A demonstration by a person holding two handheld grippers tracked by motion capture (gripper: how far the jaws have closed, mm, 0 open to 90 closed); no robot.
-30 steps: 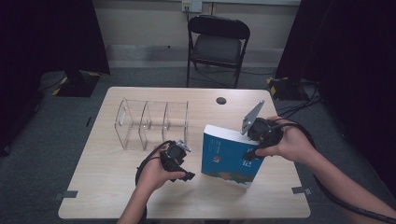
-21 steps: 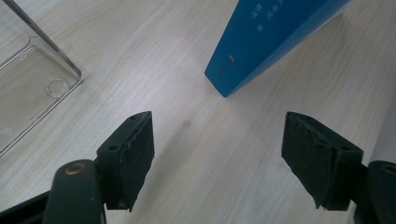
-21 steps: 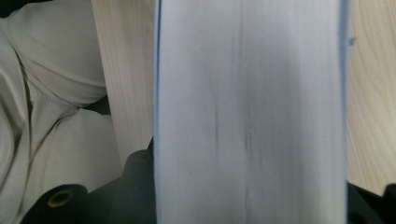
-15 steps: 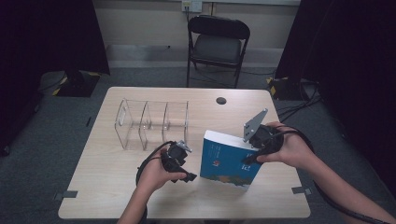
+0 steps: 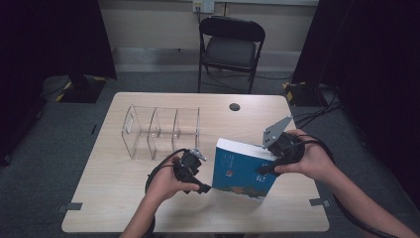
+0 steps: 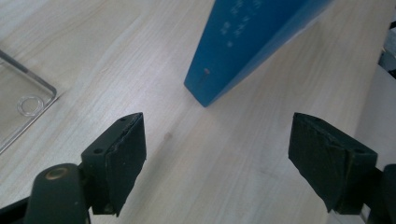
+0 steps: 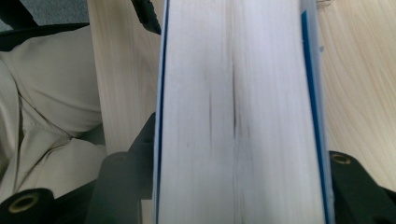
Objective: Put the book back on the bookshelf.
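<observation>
- Thick blue-covered paperback book (image 5: 242,171) stands on its lower edge on the light wooden table (image 5: 114,198), tilted, front cover facing the person, right of table centre.
- Right gripper (image 5: 277,148), black two-jaw tool with a grey three-cornered plate on top, sits at the book's upper right corner, in the person's right hand (image 5: 309,161).
- Right gripper view: white page block of the book (image 7: 238,116) fills the gap between the two black jaws, blue covers on both sides.
- Right jaws have just been opening with the book between them; cannot tell whether the pads press the covers or merely flank them, as the contact is hidden.
- Left gripper (image 5: 190,163), black two-jaw tool, rests low over the table just left of the book, in the left hand (image 5: 166,183), with a black cable looping off it.
- Left gripper view: jaws spread wide, have just been opening further, nothing between them but bare tabletop (image 6: 210,163).
- Same view: book's blue spine corner (image 6: 219,74) touches the table ahead of the jaws, apart from both pads.
- Clear acrylic divided organiser rack (image 5: 161,131) stands on the table left of the book and behind the left gripper; its corner (image 6: 23,100) shows at the left gripper view's left edge.
- Black folding chair (image 5: 230,49) stands beyond the table's far edge.
- Small dark round hole (image 5: 234,106) sits in the tabletop near the far edge.
</observation>
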